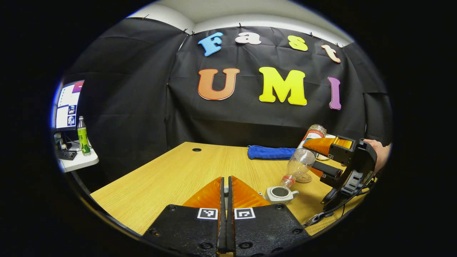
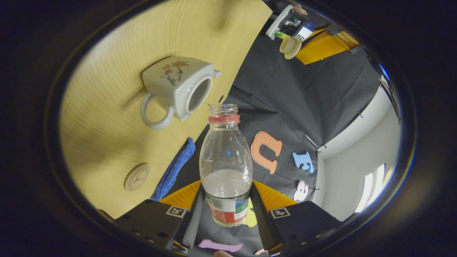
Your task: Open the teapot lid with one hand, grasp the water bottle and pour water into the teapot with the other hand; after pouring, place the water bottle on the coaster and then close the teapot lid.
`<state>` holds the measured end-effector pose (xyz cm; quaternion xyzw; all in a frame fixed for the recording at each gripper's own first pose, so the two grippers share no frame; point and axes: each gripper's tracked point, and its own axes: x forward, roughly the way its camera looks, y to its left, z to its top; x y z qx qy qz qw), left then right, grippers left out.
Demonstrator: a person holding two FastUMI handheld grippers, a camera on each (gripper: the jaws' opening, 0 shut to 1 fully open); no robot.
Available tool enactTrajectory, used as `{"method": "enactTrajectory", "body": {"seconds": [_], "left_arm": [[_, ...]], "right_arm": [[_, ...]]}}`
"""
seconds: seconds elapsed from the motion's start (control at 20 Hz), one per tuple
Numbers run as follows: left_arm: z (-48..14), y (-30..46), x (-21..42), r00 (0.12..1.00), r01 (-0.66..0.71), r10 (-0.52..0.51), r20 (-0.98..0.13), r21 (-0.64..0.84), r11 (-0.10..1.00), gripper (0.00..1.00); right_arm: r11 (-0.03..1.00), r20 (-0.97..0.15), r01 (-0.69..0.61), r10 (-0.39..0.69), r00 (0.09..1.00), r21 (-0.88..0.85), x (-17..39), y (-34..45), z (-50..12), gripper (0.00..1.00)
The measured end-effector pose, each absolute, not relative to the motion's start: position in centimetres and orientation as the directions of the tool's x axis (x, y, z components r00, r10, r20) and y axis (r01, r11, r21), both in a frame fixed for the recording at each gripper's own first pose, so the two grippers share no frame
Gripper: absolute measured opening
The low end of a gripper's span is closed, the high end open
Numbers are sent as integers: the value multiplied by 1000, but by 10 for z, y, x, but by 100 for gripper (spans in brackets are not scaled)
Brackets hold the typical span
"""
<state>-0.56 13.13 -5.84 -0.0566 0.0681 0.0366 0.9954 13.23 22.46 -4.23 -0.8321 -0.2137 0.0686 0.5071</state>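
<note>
Right gripper (image 2: pixel 225 210) clamps tilted water bottle (image 2: pixel 225 160), mouth over open teapot (image 2: pixel 178 89) | left gripper (image 1: pixel 225 192) pinches lid (image 2: pixel 290 46), raised | pouring underway | left: bottle to coaster (image 2: pixel 136 176), lid back on

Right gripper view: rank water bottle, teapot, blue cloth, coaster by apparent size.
1. Water bottle, though nearest the camera, so inflated.
2. Teapot.
3. Blue cloth, seen edge-on and partly hidden, so unsure against the teapot.
4. Coaster.
</note>
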Motion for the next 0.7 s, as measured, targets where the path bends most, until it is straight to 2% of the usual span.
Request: {"method": "enactTrajectory", "body": {"seconds": [0.15, 0.2, 0.3, 0.4, 0.5, 0.7], "left_arm": [[-53, 133, -8, 989, -85, 69, -129, -121, 989, 3], [-50, 132, -9, 990, -80, 64, -123, -131, 988, 3], [-44, 132, -10, 992, -80, 65, -107, -138, 987, 3], [-41, 132, -10, 992, -83, 69, -105, -133, 988, 3], [-41, 126, -9, 993, -72, 58, -106, -133, 988, 3], [-40, 111, -6, 993, -33, 20, -113, -115, 993, 3]], "right_arm": [[-300, 81, 210, 390, 917, -931, 133, 217, -47, 70], [-263, 63, 171, 372, 926, -950, 136, 215, -51, 68], [-177, 4, 67, 335, 942, -982, 136, 209, -59, 70], [-27, -68, -63, 306, 950, -998, 133, 202, -66, 71], [170, -101, -160, 309, 946, -972, 126, 204, -59, 71], [528, -159, -324, 333, 929, -785, 123, 206, -43, 71]]}}
